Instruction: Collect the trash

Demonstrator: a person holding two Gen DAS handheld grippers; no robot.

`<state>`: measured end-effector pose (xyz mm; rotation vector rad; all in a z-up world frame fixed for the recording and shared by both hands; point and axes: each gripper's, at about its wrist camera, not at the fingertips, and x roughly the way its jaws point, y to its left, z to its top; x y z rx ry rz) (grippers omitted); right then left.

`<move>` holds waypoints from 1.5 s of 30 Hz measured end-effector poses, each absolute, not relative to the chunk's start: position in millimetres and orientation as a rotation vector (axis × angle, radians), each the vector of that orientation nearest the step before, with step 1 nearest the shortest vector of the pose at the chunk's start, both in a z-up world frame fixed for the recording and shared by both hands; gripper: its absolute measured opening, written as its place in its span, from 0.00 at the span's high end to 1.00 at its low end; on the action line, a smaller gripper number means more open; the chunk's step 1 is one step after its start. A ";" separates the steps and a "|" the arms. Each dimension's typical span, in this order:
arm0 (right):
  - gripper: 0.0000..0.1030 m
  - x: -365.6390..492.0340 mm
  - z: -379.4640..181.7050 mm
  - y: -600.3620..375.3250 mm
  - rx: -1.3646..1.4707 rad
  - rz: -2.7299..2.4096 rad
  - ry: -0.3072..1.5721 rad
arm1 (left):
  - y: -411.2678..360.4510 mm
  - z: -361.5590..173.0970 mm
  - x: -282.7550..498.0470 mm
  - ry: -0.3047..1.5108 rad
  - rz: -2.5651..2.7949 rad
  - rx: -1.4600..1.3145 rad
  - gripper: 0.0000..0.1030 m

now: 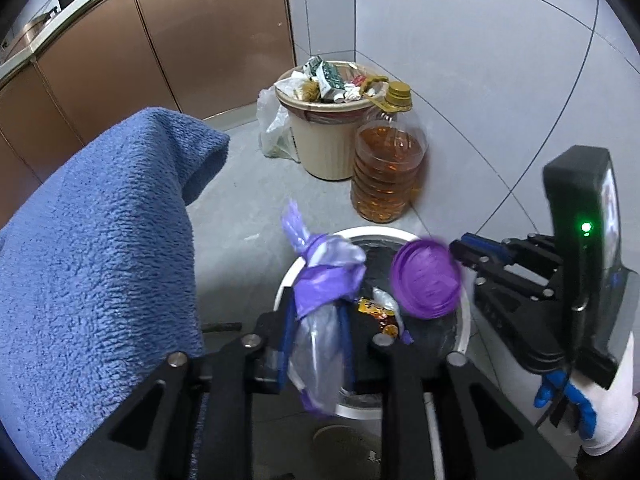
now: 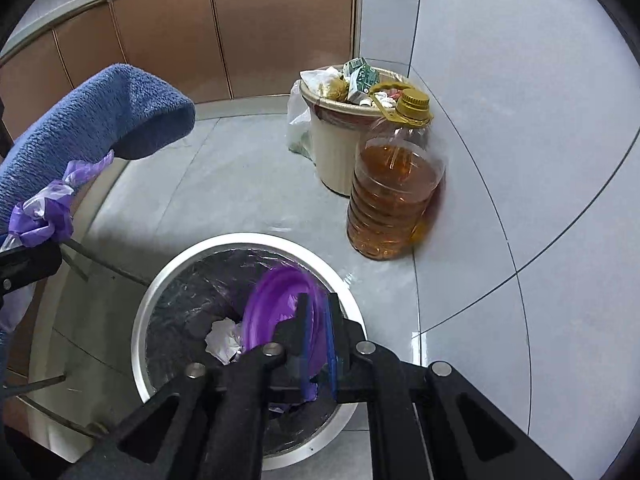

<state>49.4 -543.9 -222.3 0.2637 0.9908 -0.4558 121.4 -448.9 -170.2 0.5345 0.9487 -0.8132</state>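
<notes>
My left gripper (image 1: 316, 320) is shut on a knotted purple plastic bag (image 1: 324, 280) and holds it over the white-rimmed bin (image 1: 464, 332) with a black liner. The bag also shows at the left of the right wrist view (image 2: 44, 216). A purple lid (image 2: 276, 312) is blurred at my right gripper (image 2: 318, 320), just ahead of the narrowly parted blue pads above the bin (image 2: 160, 280); whether they still touch it I cannot tell. In the left wrist view the lid (image 1: 426, 278) hangs over the bin beside the right gripper (image 1: 464, 252). Wrappers (image 1: 378, 312) and crumpled paper (image 2: 222, 340) lie inside.
A beige bin (image 1: 320, 140) heaped with trash stands in the corner with a plastic bag (image 1: 272, 128) beside it. A large oil bottle (image 2: 392, 200) stands next to it. A blue towel (image 1: 100, 260) hangs at left. Brown cabinets (image 2: 160, 32) run behind.
</notes>
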 end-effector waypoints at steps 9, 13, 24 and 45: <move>0.68 41.3 -218.2 -543.2 0.261 -0.486 0.985 | -440.7 -157.0 117.0 0.948 -0.858 0.473 0.58; 0.58 32.5 -204.4 -542.3 0.277 -0.490 0.952 | -432.7 -141.0 111.2 0.921 -0.857 0.456 0.58; 0.35 21.0 -128.3 -487.4 0.241 -0.385 0.792 | -364.4 -79.8 100.6 0.775 -0.711 0.403 0.51; 0.03 17.6 -15.9 -322.5 0.120 -0.125 0.562 | -129.5 -6.6 65.6 0.558 -0.280 0.248 0.39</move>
